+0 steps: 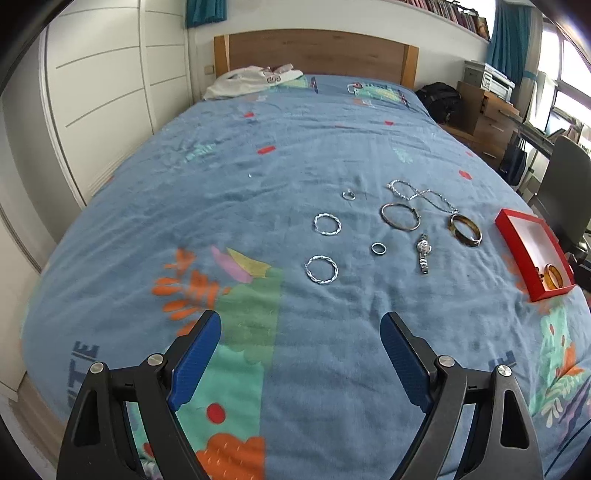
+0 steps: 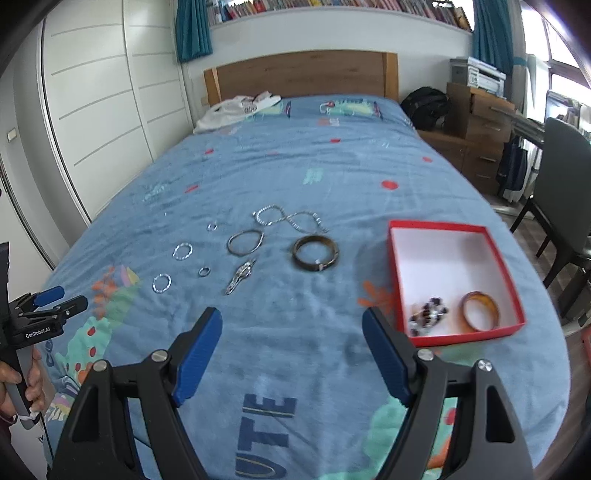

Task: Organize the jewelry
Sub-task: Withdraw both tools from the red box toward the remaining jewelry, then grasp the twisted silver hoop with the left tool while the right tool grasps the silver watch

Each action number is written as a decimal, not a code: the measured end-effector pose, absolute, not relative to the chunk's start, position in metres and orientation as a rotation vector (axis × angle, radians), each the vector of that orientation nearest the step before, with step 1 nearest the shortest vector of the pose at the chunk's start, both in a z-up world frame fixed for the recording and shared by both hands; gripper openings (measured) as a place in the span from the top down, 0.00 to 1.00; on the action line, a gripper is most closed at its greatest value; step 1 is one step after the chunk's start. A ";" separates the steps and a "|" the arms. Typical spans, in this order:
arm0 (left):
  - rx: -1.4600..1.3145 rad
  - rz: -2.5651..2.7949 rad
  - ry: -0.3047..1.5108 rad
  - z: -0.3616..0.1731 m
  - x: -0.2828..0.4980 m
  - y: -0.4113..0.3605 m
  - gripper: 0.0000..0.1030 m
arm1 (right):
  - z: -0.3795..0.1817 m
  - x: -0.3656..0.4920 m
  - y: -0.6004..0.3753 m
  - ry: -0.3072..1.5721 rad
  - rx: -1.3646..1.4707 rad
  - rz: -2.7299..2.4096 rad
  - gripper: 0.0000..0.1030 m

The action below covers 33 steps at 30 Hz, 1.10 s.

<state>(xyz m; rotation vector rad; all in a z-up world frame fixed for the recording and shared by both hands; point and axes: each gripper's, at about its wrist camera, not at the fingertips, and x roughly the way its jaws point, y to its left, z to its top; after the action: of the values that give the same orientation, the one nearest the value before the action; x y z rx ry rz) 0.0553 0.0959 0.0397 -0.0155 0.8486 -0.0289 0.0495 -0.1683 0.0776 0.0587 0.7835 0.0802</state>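
Sorting: two pieces already lie in the red box (image 2: 402, 266); brown bangle (image 2: 315, 253) left of it probably next
Jaws: right gripper (image 2: 291, 325) and left gripper (image 1: 300, 328) both wide, empty

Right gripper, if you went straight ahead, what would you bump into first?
Probably just the blue bedspread. The right gripper is open, and the dark brown bangle lies farther along; depth is hard to judge.

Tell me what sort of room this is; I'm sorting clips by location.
A bedroom, most likely. The jewelry lies on a bed with a blue patterned bedspread and a wooden headboard; a white built-in wardrobe stands to one side, with a long bookshelf above the headboard.
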 end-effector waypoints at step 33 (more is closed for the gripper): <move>-0.047 -0.084 1.018 -0.063 0.182 0.092 0.27 | -0.057 0.221 -0.098 0.988 0.189 0.174 0.47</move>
<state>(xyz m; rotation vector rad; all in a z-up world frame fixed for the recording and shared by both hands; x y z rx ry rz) 0.1822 0.0917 -0.0629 -0.0468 1.0184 -0.0835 0.2211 -0.0983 -0.0572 0.1891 0.9876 0.1737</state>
